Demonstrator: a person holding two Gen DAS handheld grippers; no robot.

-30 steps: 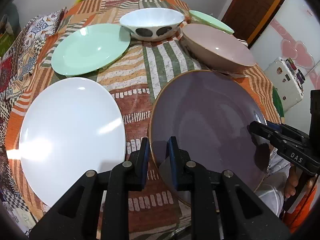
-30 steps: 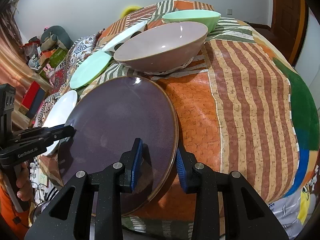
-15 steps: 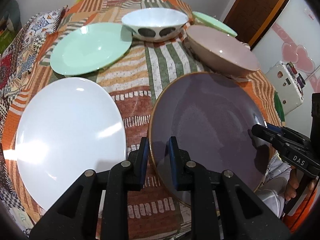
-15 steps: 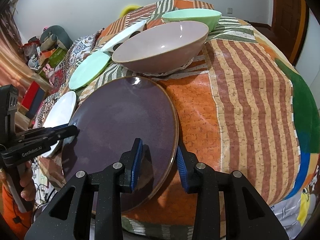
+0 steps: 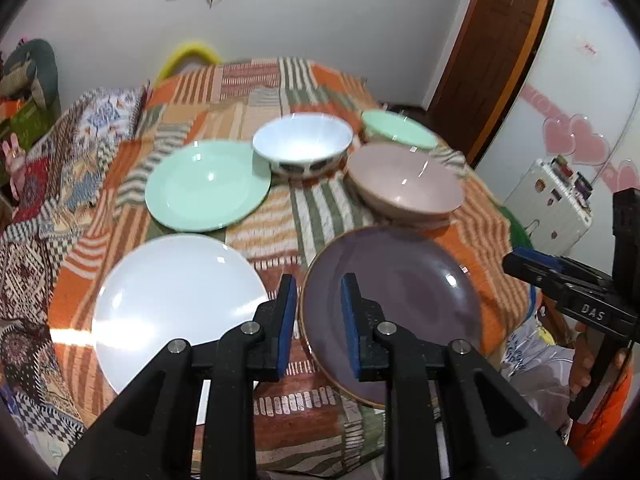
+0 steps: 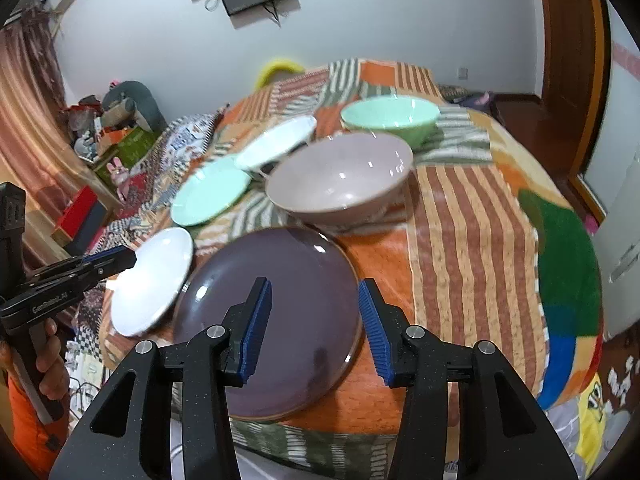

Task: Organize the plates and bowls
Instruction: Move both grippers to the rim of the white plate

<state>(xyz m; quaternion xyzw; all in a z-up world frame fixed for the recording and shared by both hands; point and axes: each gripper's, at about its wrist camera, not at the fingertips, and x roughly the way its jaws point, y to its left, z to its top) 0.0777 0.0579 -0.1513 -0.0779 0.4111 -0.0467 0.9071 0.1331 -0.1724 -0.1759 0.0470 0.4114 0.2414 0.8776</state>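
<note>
Both grippers have lifted off the purple plate, left gripper and right gripper with jaws opening and empty; it rests on the bench near-right, beside the white plate, unstacked.

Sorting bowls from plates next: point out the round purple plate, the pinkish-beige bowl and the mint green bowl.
Round purple plate (image 6: 272, 304): right wrist view, centre of its face.
Pinkish-beige bowl (image 6: 340, 180): right wrist view, inner wall.
Mint green bowl (image 6: 390, 116): right wrist view, inside.
</note>
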